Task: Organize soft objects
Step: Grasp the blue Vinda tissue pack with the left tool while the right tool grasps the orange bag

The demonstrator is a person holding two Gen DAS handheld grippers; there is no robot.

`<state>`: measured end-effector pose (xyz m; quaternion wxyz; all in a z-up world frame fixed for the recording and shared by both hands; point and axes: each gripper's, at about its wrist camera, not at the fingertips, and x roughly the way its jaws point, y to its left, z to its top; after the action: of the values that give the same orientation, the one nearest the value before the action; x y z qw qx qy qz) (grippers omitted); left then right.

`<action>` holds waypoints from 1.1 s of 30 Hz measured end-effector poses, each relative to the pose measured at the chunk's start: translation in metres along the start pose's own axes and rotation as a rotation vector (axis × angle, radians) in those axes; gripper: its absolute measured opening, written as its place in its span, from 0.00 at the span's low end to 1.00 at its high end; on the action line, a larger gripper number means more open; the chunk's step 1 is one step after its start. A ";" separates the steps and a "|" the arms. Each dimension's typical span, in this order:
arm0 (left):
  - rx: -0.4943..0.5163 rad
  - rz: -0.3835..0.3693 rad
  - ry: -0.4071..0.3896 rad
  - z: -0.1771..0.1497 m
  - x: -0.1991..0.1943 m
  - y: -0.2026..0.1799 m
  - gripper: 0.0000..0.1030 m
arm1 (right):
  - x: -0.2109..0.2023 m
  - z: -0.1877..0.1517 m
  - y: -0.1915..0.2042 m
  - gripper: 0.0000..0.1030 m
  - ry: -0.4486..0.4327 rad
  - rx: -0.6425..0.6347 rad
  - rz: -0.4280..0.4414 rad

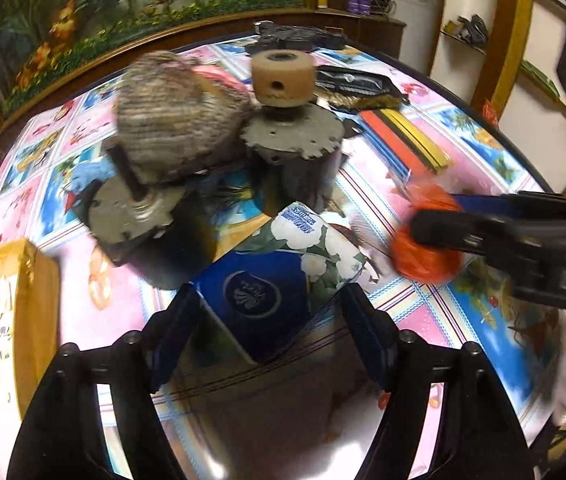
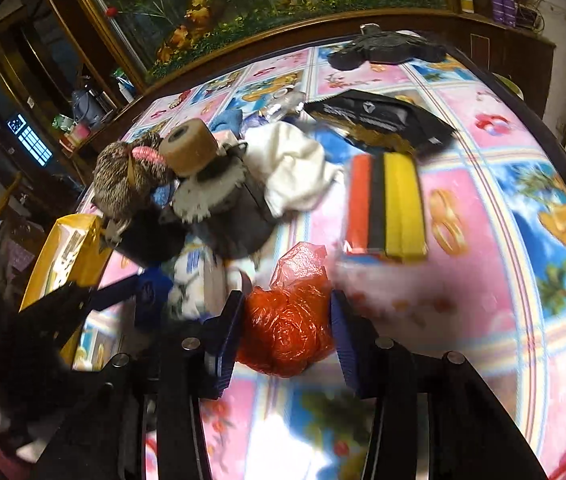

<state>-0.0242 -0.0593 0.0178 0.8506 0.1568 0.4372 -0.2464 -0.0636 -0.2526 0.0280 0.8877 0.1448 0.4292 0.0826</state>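
1. The left gripper (image 1: 269, 312) has its jaws set on either side of a soft tissue pack (image 1: 283, 276), blue at the near end and printed with white flowers at the far end. Both pads sit against its sides, so it looks pinched, probably to carry it to wherever the soft things are being gathered.
2. The right gripper (image 2: 285, 320) has a crumpled red plastic bag (image 2: 285, 320) between its jaws. The left pad presses into the bag; the right pad is just beside it, and I cannot tell whether it touches. The bag rests on, or just above, the flowered cloth of the desk (image 2: 483, 320), near its front edge.
3. In the left wrist view the two grippers are close together, the red bag just to the right of the tissue pack.
4. Behind them stands a cluster of hard things: a tan foam roller (image 1: 281, 76) on a grey toothed disc, and a second disc on a dark base.
5. A striped knitted hat (image 1: 171, 120) leans on that cluster, and a white cloth (image 2: 295, 168) lies beside it. Both appear to be soft items not yet sorted.
6. A yellow box (image 1: 11, 320) stands at the left edge of the desk. What it holds is hidden, so whether it is the collecting place is only a guess.
7. A pack of red, black and yellow strips (image 2: 387, 208) lies flat further right.
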 end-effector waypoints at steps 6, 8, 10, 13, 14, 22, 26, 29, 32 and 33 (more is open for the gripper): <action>0.054 -0.272 0.104 -0.017 -0.033 -0.019 0.48 | -0.029 -0.019 -0.029 0.43 0.001 0.046 0.047; 0.109 -0.211 0.065 -0.022 -0.047 -0.027 0.49 | -0.037 -0.024 -0.039 0.44 -0.008 0.051 0.052; 0.143 -0.129 0.017 -0.018 -0.053 -0.032 0.56 | -0.040 -0.026 -0.046 0.45 -0.016 0.072 0.068; 0.154 -0.034 -0.051 -0.002 -0.044 -0.033 0.67 | -0.049 -0.034 -0.053 0.45 -0.021 0.099 0.079; 0.163 -0.016 -0.058 0.004 -0.038 -0.034 0.67 | -0.050 -0.035 -0.053 0.45 -0.021 0.099 0.074; 0.173 -0.014 -0.012 0.020 0.001 -0.047 0.67 | -0.059 -0.043 -0.050 0.46 -0.017 0.097 0.051; 0.115 -0.068 0.023 0.015 -0.012 -0.041 0.52 | -0.059 -0.042 -0.043 0.46 -0.020 0.075 0.026; 0.038 -0.118 0.012 0.000 -0.033 -0.029 0.52 | -0.061 -0.043 -0.034 0.39 -0.023 0.051 0.016; -0.041 -0.156 -0.033 -0.021 -0.063 -0.009 0.52 | -0.068 -0.044 -0.023 0.39 -0.035 0.035 0.029; -0.073 -0.160 -0.048 -0.029 -0.076 -0.001 0.52 | -0.071 -0.044 -0.019 0.39 -0.039 0.023 0.035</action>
<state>-0.0818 -0.0248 0.0633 0.8437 0.0842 0.4363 -0.3011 -0.1415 -0.2817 0.0485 0.8926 0.1642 0.4101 0.0901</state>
